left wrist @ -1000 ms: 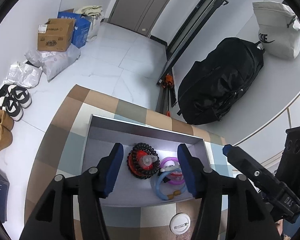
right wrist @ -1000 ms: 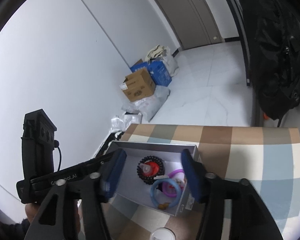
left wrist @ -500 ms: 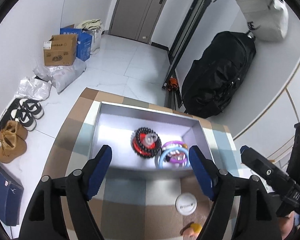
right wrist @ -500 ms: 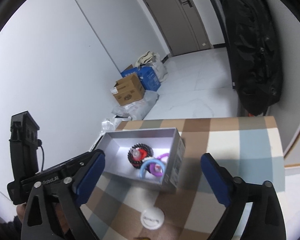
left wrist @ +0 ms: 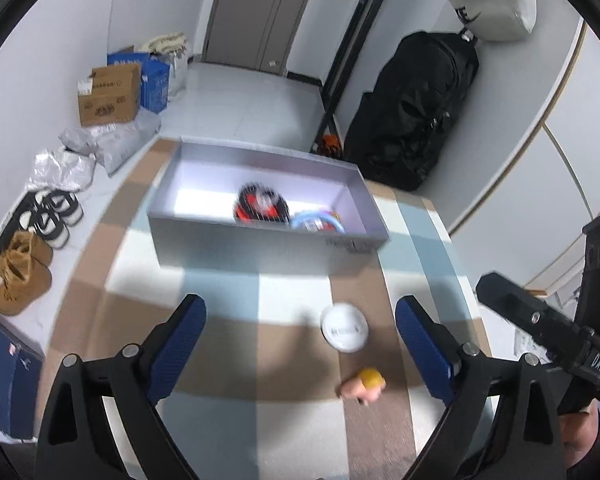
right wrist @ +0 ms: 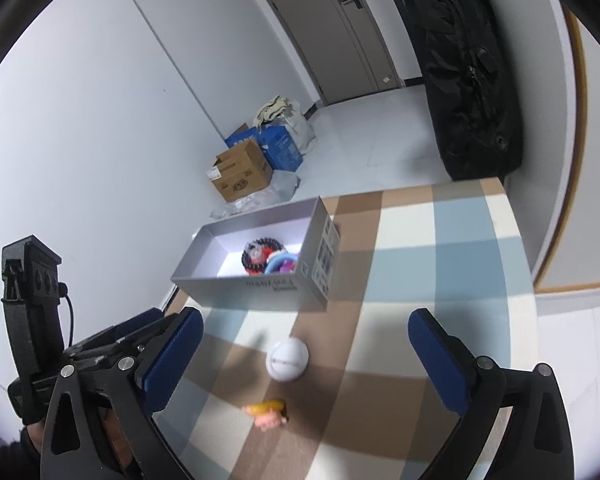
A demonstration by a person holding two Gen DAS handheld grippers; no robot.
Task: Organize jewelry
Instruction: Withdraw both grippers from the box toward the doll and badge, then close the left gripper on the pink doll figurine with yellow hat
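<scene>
Currently both tools are released and carry nothing. The left hand-held gripper [left wrist: 300,346] has just been opening, its blue pads wide apart in the lower part of the left wrist view with only bare table [left wrist: 220,360] between them. The right hand-held gripper [right wrist: 306,354] has likewise just been opening; the white round case [right wrist: 287,359] and, nearer the lens, the small pink and yellow trinket [right wrist: 269,414] show between its pads, neither of them touched.

Handling, judged:
- White round case: rigid, smooth, light; likely to slip or roll. Take it across its widest part.
- Trinket: tiny, light, irregular; blurred, so the material is unclear. Pinch it at its middle with a gentle close.

Containers, left to right in the left wrist view:
- Grey open box [left wrist: 260,240], centre frame, on the checked table. Inside, toward its right half: the black and red beaded bracelet [left wrist: 262,204], then the blue ring [left wrist: 318,222] just beside it. The right wrist view shows a purple ring [right wrist: 286,266] next to the blue ring. The left half of the box floor is bare.
- White case: lid on, contents unseen.
</scene>
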